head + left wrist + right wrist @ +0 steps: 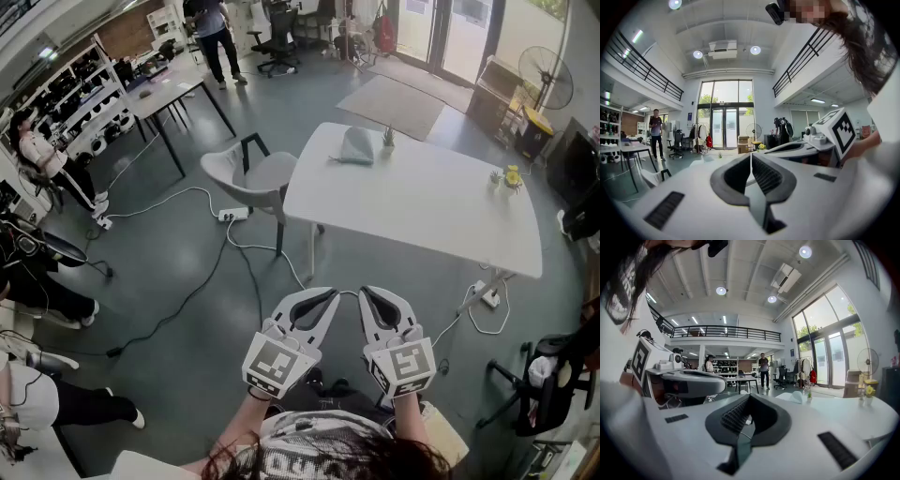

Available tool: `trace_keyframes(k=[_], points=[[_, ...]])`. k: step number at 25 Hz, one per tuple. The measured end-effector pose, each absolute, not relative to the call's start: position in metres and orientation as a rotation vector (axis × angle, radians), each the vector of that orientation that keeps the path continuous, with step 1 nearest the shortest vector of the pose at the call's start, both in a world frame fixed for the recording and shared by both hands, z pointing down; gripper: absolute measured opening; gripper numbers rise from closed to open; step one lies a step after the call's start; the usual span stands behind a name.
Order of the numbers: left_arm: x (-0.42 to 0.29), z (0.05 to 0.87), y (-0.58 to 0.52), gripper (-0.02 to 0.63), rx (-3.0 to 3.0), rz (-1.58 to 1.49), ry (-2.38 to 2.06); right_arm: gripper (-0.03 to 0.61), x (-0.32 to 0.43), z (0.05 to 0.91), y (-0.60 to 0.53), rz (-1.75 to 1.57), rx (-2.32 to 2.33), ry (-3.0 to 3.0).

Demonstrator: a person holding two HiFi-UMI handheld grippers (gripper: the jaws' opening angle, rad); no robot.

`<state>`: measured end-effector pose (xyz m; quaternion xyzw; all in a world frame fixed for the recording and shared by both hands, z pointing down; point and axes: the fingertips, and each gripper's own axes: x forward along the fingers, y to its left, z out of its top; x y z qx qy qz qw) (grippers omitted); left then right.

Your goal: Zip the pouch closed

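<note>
The left gripper and right gripper have closed, empty fingers, because the soft grey fabric pouch lies well ahead of them.

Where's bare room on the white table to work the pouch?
The table's near half is bare, edge to edge. Its far edge is busier: pouch and small plant together toward the left, yellow flowers toward the right.

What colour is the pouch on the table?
The pouch is pale grey; head view shows it best.
</note>
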<state>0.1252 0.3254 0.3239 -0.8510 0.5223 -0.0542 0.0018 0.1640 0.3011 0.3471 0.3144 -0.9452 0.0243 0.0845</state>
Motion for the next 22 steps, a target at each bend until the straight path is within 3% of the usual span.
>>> trace_keyframes(k=[22], points=[[0.137, 0.346, 0.309, 0.017, -2.658, -0.24, 1.76, -0.003, 0.175, 0.373, 0.281, 0.161, 0.834, -2.854]])
